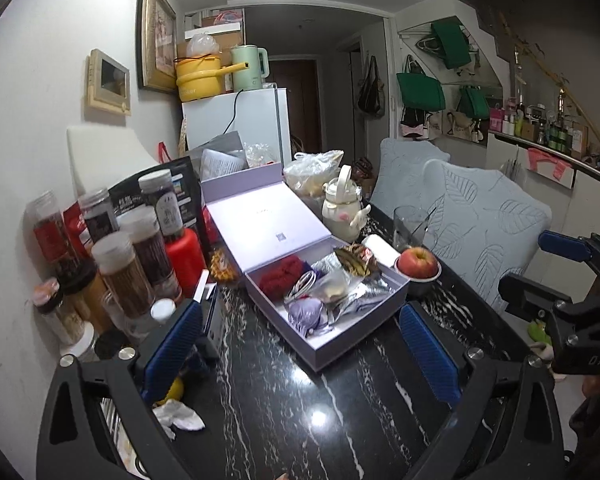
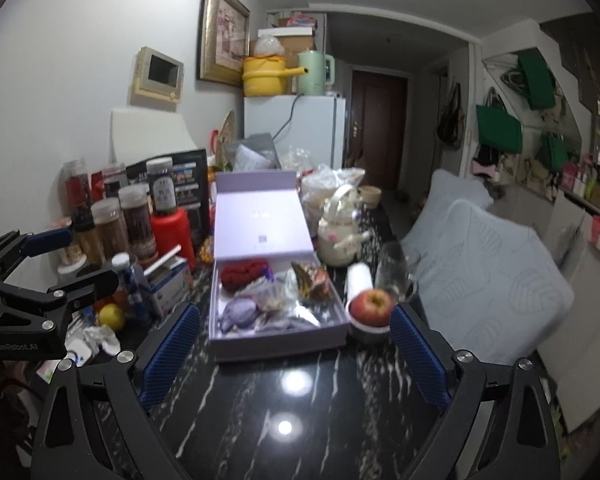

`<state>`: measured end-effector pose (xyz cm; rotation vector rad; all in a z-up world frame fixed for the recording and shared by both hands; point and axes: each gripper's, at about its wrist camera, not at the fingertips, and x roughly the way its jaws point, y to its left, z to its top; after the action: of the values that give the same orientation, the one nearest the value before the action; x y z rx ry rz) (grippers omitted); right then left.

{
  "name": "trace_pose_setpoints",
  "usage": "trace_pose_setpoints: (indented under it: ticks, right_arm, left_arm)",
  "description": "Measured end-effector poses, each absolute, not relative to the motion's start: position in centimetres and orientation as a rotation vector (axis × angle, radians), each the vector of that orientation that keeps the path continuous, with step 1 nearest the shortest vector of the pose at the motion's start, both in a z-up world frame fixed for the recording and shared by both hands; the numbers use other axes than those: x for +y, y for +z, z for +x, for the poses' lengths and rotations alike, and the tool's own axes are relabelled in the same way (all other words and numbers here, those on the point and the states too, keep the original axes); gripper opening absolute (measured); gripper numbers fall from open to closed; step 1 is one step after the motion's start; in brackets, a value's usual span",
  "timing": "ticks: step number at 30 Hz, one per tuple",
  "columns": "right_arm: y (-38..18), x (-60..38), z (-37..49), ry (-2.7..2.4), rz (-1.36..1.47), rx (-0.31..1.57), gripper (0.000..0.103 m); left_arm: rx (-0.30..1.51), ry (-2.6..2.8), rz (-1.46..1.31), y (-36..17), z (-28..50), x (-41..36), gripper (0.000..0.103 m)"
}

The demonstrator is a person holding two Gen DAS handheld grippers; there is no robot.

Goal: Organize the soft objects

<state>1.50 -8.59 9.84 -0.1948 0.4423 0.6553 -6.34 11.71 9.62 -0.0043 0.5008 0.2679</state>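
1. Lavender cardboard forms the open box [image 1: 384,312] that holds the soft things; it sits near the middle of the black marble table [image 1: 300,420], its hinged lid [image 1: 266,220] leaning back toward the far edge.
2. Inside it, a red knitted scrunchie [image 1: 281,278] lies in the far left corner, a purple scrunchie [image 1: 306,312] near the front wall, a brown-and-yellow striped scrunchie [image 1: 356,262] at the far right, with silvery fabric [image 1: 364,298] and a small clear bag [image 1: 334,286] between them.
3. Just beside the box's right wall stands a small bowl [image 2: 366,330] with a red apple [image 2: 370,304] in it; behind that are a white roll [image 2: 358,280], a clear glass [image 2: 394,268] and a cream kettle [image 2: 340,232].
4. Along the table's left edge, clear-lidded jars [image 1: 124,272] and a red bottle [image 1: 186,258] crowd against the wall, with crumpled white tissue [image 1: 180,418] at the front.
5. The left gripper [image 1: 300,348] hangs over the table's near edge, fingers spread wide and holding nothing, pointing at the box.
6. The right gripper [image 2: 294,354] does likewise, its fingers wide apart and empty, framing box and bowl.
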Motion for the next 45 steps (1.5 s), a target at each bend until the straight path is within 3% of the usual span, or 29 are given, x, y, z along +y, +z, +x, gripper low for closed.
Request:
trace_pose_setpoints:
  ticks: [21,45]
  right_arm:
    - [1.6,-8.9,-0.1,0.623,-0.201,0.643,0.097]
    - [1.3,-9.2,-0.1,0.624,-0.197,0.648,0.097]
  left_arm:
    - [0.627,0.260,-0.060,3.2,-7.2,11.2,0.101]
    - [0.669,0.224,-0.078,2.4,-6.0,10.8,0.101]
